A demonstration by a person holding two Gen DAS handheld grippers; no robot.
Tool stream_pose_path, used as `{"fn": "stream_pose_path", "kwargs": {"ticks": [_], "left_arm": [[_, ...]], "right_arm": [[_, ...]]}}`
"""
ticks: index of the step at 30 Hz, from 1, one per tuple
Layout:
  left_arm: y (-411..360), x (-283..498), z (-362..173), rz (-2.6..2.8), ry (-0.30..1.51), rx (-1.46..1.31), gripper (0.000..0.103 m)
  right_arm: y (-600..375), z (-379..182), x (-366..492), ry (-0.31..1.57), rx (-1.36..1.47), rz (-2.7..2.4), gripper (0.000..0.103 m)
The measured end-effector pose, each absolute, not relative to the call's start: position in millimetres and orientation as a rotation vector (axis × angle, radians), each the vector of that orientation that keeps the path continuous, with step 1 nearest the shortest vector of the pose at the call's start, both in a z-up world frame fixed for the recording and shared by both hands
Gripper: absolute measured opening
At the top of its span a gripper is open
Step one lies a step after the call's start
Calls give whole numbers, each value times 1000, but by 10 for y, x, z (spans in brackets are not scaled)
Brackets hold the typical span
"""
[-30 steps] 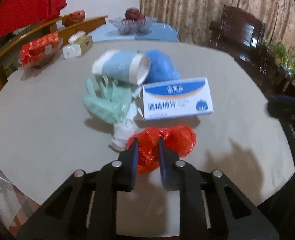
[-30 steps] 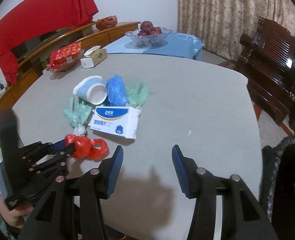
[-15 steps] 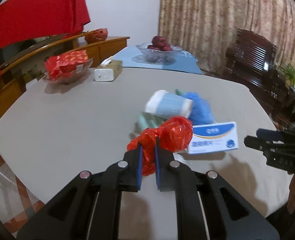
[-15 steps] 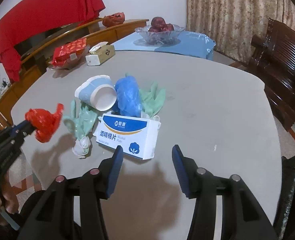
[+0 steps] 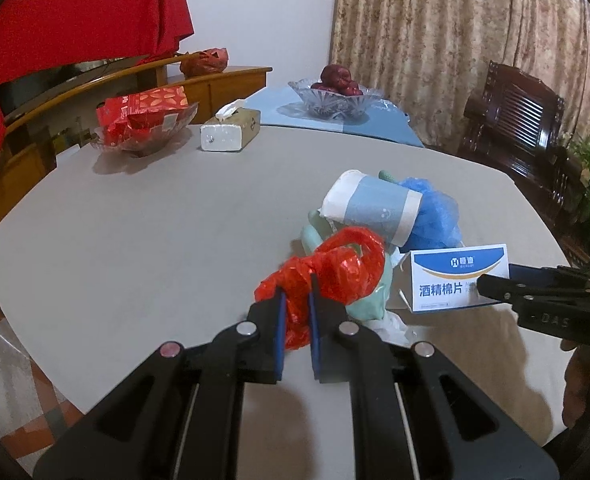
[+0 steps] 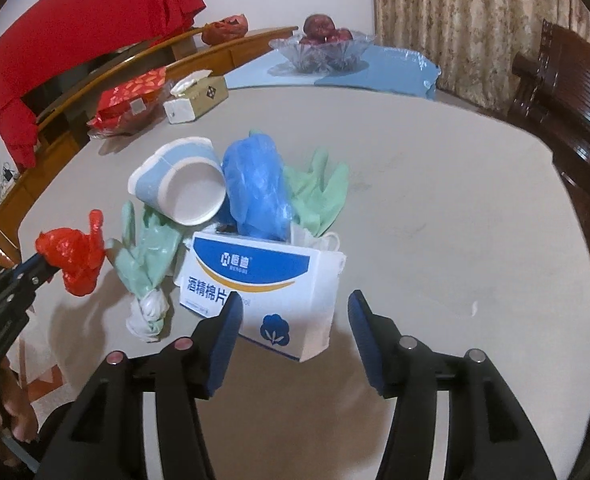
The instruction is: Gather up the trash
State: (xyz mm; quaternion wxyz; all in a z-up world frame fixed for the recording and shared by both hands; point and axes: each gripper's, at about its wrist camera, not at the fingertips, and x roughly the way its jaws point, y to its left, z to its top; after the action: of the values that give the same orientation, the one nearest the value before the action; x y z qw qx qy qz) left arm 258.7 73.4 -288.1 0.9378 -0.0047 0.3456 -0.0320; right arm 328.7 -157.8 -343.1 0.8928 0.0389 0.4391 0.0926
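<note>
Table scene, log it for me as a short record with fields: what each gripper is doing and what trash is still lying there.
left gripper: shut on red plastic bag, lifted off the table
right gripper: open, fingers either side of the near end of the white and blue box, its opening just widened
still on table: paper cup, blue bag, green gloves

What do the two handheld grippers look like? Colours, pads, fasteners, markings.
Both the left gripper and the right gripper are matte black linkages with cut-out arms, blue pads on the inner finger faces and round silver pivot bolts. "DAS" lettering is embossed on the right one's side. No cables or sleeves visible.
</note>
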Motion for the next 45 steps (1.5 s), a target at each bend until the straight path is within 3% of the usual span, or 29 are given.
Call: {"fn": "stream_pose_path", "kwargs": {"ticks": [5,7,9,14,17,19,21,22,35,40,45], "left_arm": [[736,2572,-2898,-62,713,-10,9],[719,2567,-2892,-62,716,-5,9],[702,2559,-2872,-61,715,-3,9],[679,2510,-2827,-62,712,4,9],[671,2484,-2810,-54,707,2,9],[675,2487,-2821,-51,706,3,9],[668,2495,-2844,-47,704,13,9],[663,2507,-2870,-49,706,17,9],[700,2619,-3008,-55,717,-3,9],[700,2624,-2997,-50,720,-6,9],[704,2601,-2998,-39,722,-7,9]], "right_arm": [[-1579,-3399,3228,910,111,229,31],[-1596,-3357,3187,905,113,232,9],[-1612,-3325,3156,904,114,235,0],[-1635,-3285,3090,919,139,281,2],[-1687,-3282,3077,901,146,250,17],[-1697,-3301,3074,889,118,223,37],[-1703,-3322,3080,883,108,213,50],[-1708,-3335,3087,877,104,209,51],[-1614,-3562,3305,913,130,267,51],[-1612,-3522,3264,911,148,316,32],[-1602,-3458,3190,907,136,350,27]]}}
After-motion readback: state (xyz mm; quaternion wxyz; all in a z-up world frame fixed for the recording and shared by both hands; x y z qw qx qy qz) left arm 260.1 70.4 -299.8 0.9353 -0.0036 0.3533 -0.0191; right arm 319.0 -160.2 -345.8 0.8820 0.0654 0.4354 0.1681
